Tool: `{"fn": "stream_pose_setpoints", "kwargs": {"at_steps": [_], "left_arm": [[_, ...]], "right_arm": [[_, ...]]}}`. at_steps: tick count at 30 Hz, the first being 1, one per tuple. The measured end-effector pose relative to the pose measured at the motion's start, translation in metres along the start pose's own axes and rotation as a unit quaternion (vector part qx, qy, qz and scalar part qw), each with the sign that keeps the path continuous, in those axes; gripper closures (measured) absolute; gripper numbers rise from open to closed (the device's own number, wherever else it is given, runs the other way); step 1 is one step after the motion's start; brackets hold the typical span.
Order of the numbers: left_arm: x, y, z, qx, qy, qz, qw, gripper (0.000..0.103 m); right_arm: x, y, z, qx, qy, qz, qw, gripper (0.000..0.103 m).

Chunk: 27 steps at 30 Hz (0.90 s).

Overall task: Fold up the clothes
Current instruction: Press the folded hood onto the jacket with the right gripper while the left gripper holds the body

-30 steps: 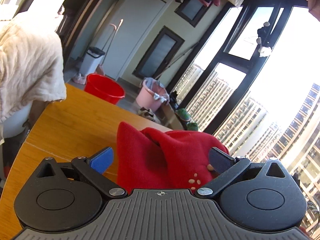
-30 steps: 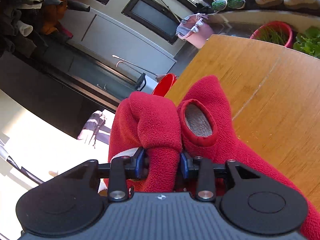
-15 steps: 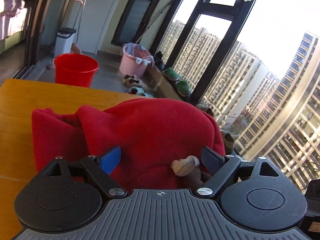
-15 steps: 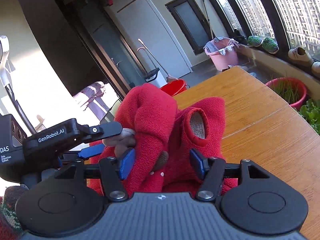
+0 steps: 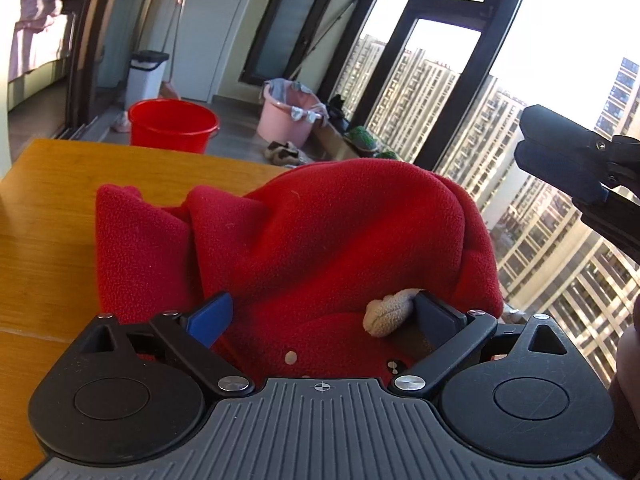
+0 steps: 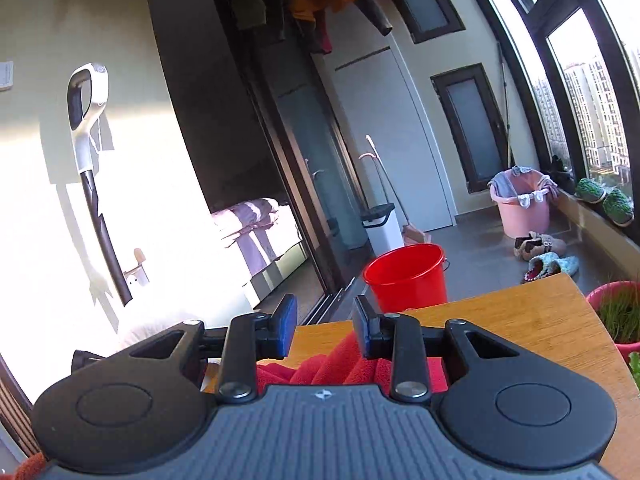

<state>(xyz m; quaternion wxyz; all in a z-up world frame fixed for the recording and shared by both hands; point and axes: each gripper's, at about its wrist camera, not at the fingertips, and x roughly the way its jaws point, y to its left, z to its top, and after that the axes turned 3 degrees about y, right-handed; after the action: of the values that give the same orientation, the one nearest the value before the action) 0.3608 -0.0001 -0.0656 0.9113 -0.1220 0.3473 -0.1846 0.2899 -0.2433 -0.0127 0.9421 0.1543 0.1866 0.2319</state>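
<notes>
Garment [image 5: 328,232] bunched on counter [image 5: 52,216] between spread, opening left hand-held gripper [image 5: 320,316]; right hand-held gripper [image 6: 325,326] closing empty (lifted clear). Pinch one edge only.

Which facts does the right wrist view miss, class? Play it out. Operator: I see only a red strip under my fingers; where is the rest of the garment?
Observer: The red fleece garment is heaped on the wooden table, directly in front of the left gripper.
Operator: Is the left gripper gripping it?
Observer: It seems not. Its fingers are opening wide, and the heap bulges up between them without being pinched.
Operator: How does my own gripper sit relative to the heap?
Observer: The right gripper hangs in the air to one side of the heap, apart from the fleece, with its fingers closing on nothing.
</notes>
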Motion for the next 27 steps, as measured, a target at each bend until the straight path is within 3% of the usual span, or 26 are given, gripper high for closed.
{"fn": "stream_pose_setpoints", "kwargs": {"at_steps": [3,6,8,12,15,17,21,24,27], "left_arm": [[-0.001,0.005,-0.001,-0.009,0.007,-0.001,0.9999,0.0],[-0.003,0.01,-0.003,-0.015,0.011,-0.008,0.9998,0.0],[-0.011,0.012,-0.004,-0.009,0.006,-0.013,0.9999,0.0],[-0.032,0.01,-0.003,0.011,-0.042,-0.009,0.999,0.0],[-0.044,0.007,0.004,0.004,-0.075,-0.045,0.9962,0.0],[-0.042,0.005,0.007,-0.005,-0.064,-0.079,0.9948,0.0],[-0.034,0.007,-0.01,-0.041,-0.001,-0.11,0.9931,0.0],[-0.037,0.008,-0.028,-0.067,0.026,-0.142,0.9872,0.0],[-0.035,0.003,-0.041,-0.095,0.05,-0.187,0.9764,0.0]], "right_arm": [[0.029,-0.008,-0.009,0.017,0.046,-0.005,0.999,0.073],[0.04,-0.026,-0.032,0.023,0.069,-0.078,0.994,0.073],[0.039,-0.05,-0.049,0.061,0.088,-0.109,0.988,0.076],[0.014,-0.085,-0.077,0.132,0.073,-0.083,0.985,0.077],[0.008,-0.078,-0.081,0.119,0.071,-0.094,0.986,0.076],[0.009,-0.071,-0.081,0.103,0.07,-0.101,0.987,0.075],[0.003,-0.076,-0.08,0.114,0.062,-0.09,0.987,0.074],[-0.014,-0.078,-0.075,0.142,0.029,-0.08,0.986,0.072],[-0.041,-0.077,-0.071,0.163,-0.031,-0.067,0.984,0.051]]}}
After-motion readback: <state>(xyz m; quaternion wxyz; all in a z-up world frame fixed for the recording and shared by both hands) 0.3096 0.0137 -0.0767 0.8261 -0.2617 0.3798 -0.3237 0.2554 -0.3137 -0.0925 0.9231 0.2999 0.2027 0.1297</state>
